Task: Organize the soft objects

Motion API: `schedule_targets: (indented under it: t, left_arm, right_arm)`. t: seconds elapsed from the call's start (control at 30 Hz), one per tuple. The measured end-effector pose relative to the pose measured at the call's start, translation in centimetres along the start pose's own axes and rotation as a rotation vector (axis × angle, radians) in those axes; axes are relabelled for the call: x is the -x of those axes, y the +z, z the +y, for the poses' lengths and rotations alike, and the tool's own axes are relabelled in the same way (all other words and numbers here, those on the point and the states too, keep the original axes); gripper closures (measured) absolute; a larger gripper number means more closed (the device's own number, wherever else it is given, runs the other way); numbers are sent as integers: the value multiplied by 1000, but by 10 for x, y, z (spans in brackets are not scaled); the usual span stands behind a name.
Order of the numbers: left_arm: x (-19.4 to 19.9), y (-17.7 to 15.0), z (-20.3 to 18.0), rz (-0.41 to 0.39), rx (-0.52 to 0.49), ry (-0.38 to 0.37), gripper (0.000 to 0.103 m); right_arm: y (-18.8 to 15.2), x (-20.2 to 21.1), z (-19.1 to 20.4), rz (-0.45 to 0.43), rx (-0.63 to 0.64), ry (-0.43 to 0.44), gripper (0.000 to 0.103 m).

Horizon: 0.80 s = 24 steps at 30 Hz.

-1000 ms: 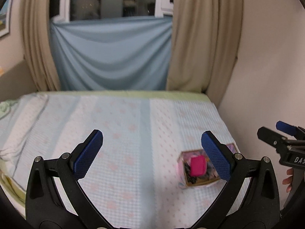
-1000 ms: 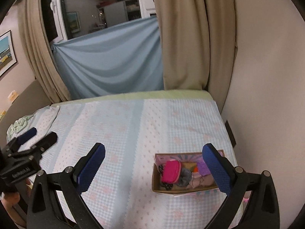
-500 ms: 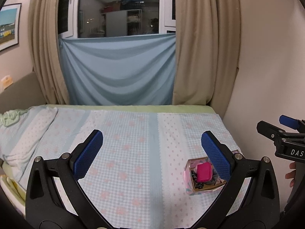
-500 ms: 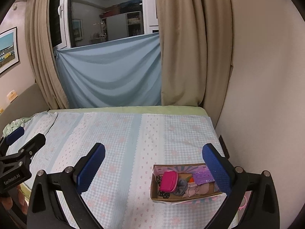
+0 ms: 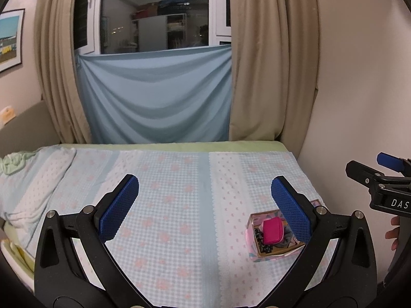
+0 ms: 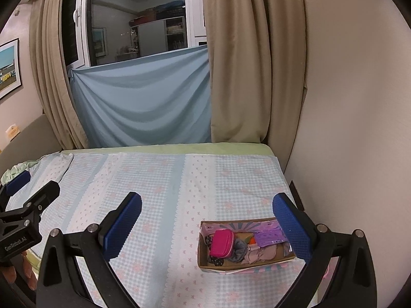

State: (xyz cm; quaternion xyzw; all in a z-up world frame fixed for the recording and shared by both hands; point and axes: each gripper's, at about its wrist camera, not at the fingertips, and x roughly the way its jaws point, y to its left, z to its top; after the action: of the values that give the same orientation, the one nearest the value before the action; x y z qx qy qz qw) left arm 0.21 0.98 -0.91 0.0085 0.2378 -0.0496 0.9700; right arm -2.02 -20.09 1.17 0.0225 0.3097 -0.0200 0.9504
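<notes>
A bed (image 6: 164,179) covered in a pale blue checked sheet with pink flowers fills both wrist views, with a draped blue cloth (image 6: 143,102) and beige curtains (image 6: 239,64) behind it.

At far left a crumpled pale green cloth (image 5: 12,163) lies at the bed's edge. The left gripper (image 5: 205,205) hangs above the middle of the bed, its blue-padded fingers (image 5: 119,206) spread wide and grasping nothing.

Further right, near the wall side of the bed, sits a small open cardboard box (image 6: 203,254) with a pink patterned outside. It holds a jumble of soft things: a bright pink zip pouch (image 6: 222,240) at its left end, dark hair ties (image 6: 215,259) beneath it, a grey scrunchie (image 6: 237,249), pale folded fabric (image 6: 257,255), something orange, only partly visible, and a flat purple packet (image 6: 269,236) toward the right.

The right gripper (image 6: 206,224) hovers above and short of the box, fingers (image 6: 291,227) likewise released and empty; its right finger overlaps the box's right end in the view.

These items look light and limp, and would likely squash and sag when pinched. The pouch seems the firmest; taking it across its narrow middle should hold best. The scrunchie and fabric probably need a pinch on a bunched fold, and hair ties may snag on neighbours. The box itself looks light and could slide on the sheet.
</notes>
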Motion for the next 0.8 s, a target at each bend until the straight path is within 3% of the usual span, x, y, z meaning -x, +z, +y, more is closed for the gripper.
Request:
schedule_targets:
  t: [0.8]
  left_arm:
    - [2,-3,0,5,2,0,0]
  right_arm:
    - [-1,2,-3,1,0,-3,1]
